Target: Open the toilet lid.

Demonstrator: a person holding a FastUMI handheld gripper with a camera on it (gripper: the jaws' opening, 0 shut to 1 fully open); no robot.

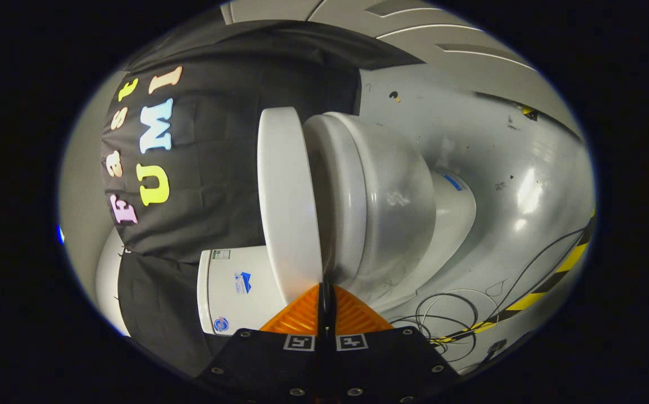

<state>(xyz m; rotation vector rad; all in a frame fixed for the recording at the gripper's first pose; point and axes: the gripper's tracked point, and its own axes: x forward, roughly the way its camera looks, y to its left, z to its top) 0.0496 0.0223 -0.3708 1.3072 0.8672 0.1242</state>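
The camera is rolled sideways, so the toilet (380, 207) appears lying on its side across the center of the frame. The lid (288, 202) stands slightly apart from the seat and bowl rim, with a narrow gap between them. The gripper (326, 289) sits at bottom center; its 2 orange fingers (296, 317) are pressed together, tips meeting at the lower end of that gap. The tank (234, 289) lies lower left of the lid. Thin cables (453, 314) and yellow-black tape (549, 286) lie on the grey floor (498, 168) at lower right.
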